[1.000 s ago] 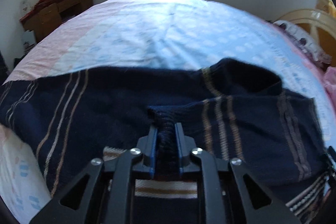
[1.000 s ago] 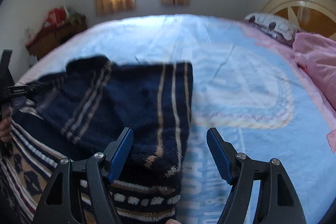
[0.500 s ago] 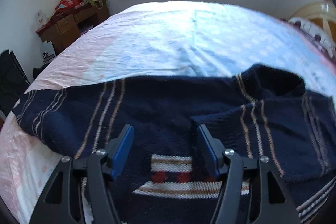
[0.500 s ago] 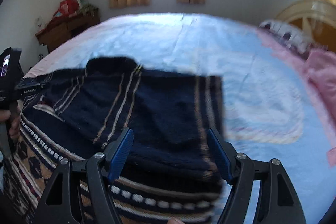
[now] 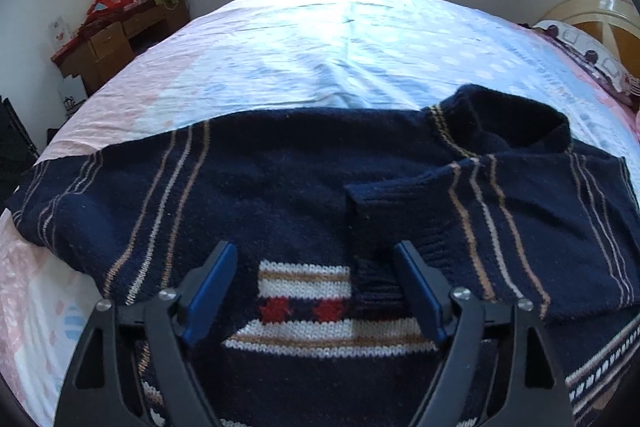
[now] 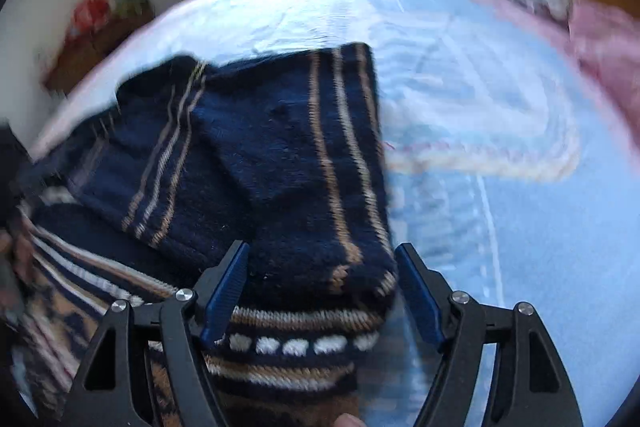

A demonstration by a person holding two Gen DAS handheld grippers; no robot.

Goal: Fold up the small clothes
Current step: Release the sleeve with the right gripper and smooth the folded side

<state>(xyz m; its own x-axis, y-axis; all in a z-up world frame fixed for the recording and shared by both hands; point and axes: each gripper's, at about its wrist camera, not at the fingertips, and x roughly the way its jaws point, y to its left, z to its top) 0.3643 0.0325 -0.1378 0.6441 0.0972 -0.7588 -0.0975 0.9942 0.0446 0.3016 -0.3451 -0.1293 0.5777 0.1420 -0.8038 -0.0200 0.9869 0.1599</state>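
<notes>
In the left wrist view, the left gripper [image 5: 314,281], jaws just spread and holding nothing, hangs over the navy striped knitted sweater [image 5: 280,183] lying on the pale blue bed [image 5: 340,47], its right sleeve folded inward.

In the right wrist view, the right gripper [image 6: 322,281], jaws spread wide, straddles that folded sleeve's cuff at the sweater's [image 6: 280,147] right edge without pinching it.

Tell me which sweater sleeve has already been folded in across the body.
The sleeve on the right in the left wrist view, its ribbed cuff lying over the chest beside the open left gripper. The other sleeve lies stretched out flat to the left.
</notes>
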